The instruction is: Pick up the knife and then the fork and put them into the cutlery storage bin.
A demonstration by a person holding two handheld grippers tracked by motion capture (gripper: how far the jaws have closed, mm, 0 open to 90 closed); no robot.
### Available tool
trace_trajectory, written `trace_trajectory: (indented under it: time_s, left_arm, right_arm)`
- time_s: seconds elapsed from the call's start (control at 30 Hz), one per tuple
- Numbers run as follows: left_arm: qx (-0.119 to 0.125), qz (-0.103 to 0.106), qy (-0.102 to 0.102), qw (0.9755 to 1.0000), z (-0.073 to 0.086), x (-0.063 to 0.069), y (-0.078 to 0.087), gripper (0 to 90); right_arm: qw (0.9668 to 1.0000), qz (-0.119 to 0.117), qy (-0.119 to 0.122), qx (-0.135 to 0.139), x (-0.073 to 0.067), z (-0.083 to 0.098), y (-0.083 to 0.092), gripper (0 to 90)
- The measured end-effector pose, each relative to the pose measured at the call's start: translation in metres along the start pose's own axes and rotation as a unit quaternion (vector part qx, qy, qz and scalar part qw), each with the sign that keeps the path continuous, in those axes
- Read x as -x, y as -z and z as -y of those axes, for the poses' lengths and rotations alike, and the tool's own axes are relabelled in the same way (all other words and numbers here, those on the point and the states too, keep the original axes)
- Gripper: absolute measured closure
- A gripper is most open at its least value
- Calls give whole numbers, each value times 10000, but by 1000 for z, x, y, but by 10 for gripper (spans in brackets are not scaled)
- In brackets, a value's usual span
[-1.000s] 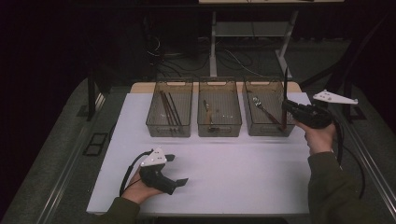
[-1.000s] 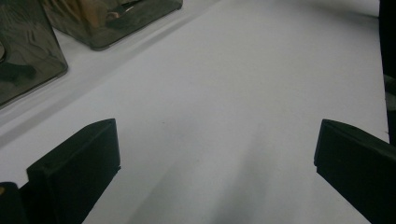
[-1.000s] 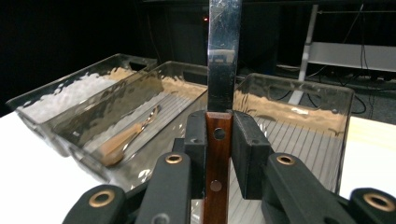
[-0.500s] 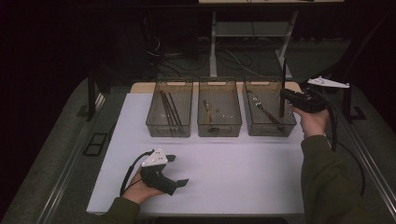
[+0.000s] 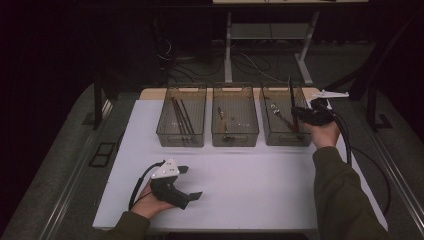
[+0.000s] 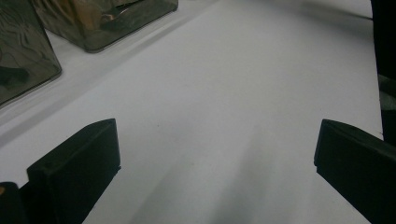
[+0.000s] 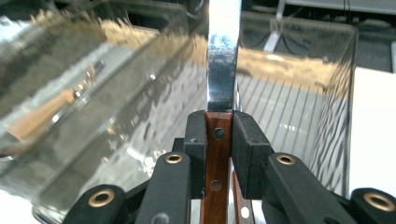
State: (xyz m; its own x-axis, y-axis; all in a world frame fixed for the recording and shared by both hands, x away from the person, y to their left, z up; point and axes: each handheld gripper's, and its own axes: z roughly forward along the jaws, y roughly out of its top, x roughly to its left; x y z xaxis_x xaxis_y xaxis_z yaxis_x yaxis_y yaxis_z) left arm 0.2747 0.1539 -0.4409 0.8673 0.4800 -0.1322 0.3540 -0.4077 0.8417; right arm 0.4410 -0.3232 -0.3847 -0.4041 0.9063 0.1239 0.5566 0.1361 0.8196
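Knife, wooden-handled and steel-bladed, stands upright in the right gripper, jaws clamped on its handle, above the right bin of three clear bins on the worktop. Judging by this, it goes into that bin: lower it slowly, tip the blade flat along the bin's length beside the utensils already there, then release. Since the earlier frame the right gripper has moved left and down toward the bin. The left gripper rests near-left, jaws spread, holding nothing.

White table; 3 clear bins in row at far edge; left gripper resting near front.
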Motion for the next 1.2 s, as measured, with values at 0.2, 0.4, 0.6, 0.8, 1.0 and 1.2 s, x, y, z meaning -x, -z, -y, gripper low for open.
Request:
trace_trajectory:
  time_s: [0.2,0.4,0.6,0.8,1.0,1.2]
  left_arm:
    - [14,1,9,10000,0,0,-1,0]
    - [27,-8,25,10000,0,0,0,0]
    - [15,-1,14,10000,0,0,0,0]
    - [14,-2,10,10000,0,0,-1,0]
    - [11,-3,9,10000,0,0,-1,0]
    - [14,-5,16,10000,0,0,-1,0]
  right_arm:
    - [9991,120,106,-391,0,6,-7,767]
    - [9973,195,171,-692,0,8,-11,765]
    - [9945,247,238,-985,0,8,-14,752]
    - [9952,215,170,-941,4,8,-11,620]
    - [9965,62,18,-832,7,7,-6,488]
    - [9970,-162,-25,-757,3,5,-2,375]
